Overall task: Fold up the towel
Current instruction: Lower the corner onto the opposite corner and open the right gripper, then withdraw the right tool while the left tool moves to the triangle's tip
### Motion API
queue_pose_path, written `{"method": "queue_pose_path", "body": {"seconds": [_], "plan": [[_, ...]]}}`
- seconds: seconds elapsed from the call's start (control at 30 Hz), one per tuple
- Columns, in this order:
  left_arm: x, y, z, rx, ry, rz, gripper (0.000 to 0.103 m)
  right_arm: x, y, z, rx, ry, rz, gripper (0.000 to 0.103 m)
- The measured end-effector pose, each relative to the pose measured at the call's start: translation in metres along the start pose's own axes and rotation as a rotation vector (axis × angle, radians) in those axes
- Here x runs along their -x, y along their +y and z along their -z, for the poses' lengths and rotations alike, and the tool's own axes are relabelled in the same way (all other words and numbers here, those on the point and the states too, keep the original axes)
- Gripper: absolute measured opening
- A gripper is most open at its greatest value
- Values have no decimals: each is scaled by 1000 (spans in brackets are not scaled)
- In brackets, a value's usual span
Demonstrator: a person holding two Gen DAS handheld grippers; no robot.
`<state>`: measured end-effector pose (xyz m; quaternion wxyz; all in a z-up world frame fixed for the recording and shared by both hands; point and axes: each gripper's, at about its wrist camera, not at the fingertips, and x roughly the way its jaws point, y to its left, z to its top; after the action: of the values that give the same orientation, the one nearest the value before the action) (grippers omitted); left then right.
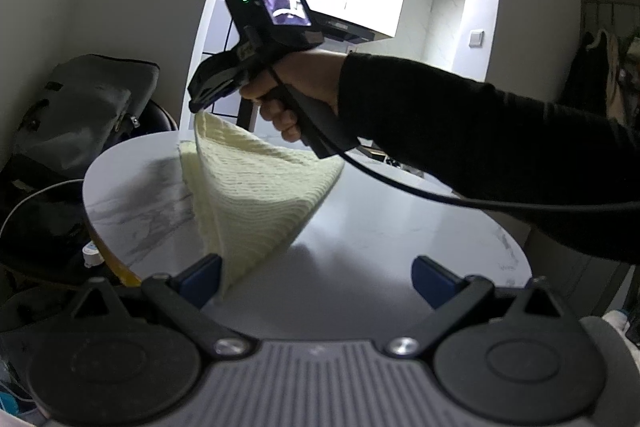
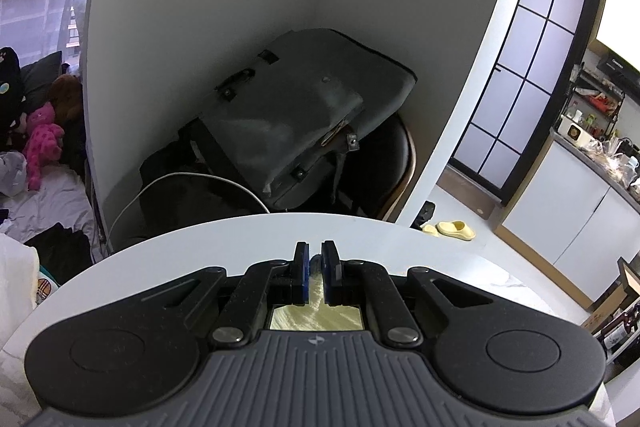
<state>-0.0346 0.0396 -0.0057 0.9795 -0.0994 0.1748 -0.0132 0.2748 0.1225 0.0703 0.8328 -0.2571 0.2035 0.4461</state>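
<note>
A pale yellow ribbed towel [image 1: 256, 195] hangs like a tent over the round white marble table [image 1: 380, 235]. Its top corner is pinched by my right gripper [image 1: 198, 105], which a hand in a dark sleeve holds above the table's far side. In the right wrist view that gripper [image 2: 316, 267] is shut, with towel cloth [image 2: 316, 319] between and below the blue pads. My left gripper [image 1: 318, 279] stands wide open at the near edge. The towel's lower corner lies just beside its left finger [image 1: 200, 279], unpressed.
A grey bag [image 2: 304, 107] rests on a dark chair behind the table, against the wall, with a white cable [image 2: 180, 183] looping beside it. The right gripper's black cord [image 1: 440, 195] crosses above the table. A yellow slipper [image 2: 456, 229] lies on the floor by the archway.
</note>
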Motion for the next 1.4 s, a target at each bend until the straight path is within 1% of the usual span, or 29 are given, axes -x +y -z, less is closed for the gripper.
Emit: {"method": "queue_pose_path", "body": {"seconds": [0.13, 0.27, 0.37, 0.4, 0.43, 0.6, 0.73, 0.9, 1.0, 1.1, 1.17, 1.3, 1.37, 1.4], "plan": [[-1, -5, 1, -34, 8, -24, 102, -2, -2, -1, -37, -6, -3, 9], [-1, -7, 2, -45, 13, -33, 102, 3, -8, -5, -66, -16, -9, 17], [0, -4, 3, -39, 12, -31, 102, 12, -12, -5, -70, -23, -10, 28], [0, -4, 2, -39, 12, -34, 102, 15, -14, -4, -74, -26, -10, 33], [0, -4, 2, -39, 13, -38, 102, 18, -16, -4, -77, -28, -9, 34], [0, -2, 1, -41, 18, -51, 102, 36, -27, 4, -91, -38, 9, 34], [0, -1, -1, -30, 20, -71, 101, 52, -36, 14, -94, -33, 4, 34], [4, 4, -4, 29, 18, -112, 99, 72, -43, 31, -91, -23, -9, 34], [5, 8, -7, 64, 19, -130, 96, 84, -47, 43, -92, -18, -20, 35], [5, 9, -9, 85, 23, -154, 86, 98, -50, 58, -93, -10, -33, 34], [5, 8, -10, 82, 31, -169, 81, 104, -52, 65, -94, -7, -38, 35], [3, 3, -11, 71, 47, -200, 75, 117, -57, 82, -98, 2, -45, 35], [1, 1, -12, 62, 54, -212, 69, 123, -60, 90, -103, 3, -48, 34], [-1, 0, -12, 57, 59, -218, 69, 126, -62, 94, -108, 4, -48, 35]]}}
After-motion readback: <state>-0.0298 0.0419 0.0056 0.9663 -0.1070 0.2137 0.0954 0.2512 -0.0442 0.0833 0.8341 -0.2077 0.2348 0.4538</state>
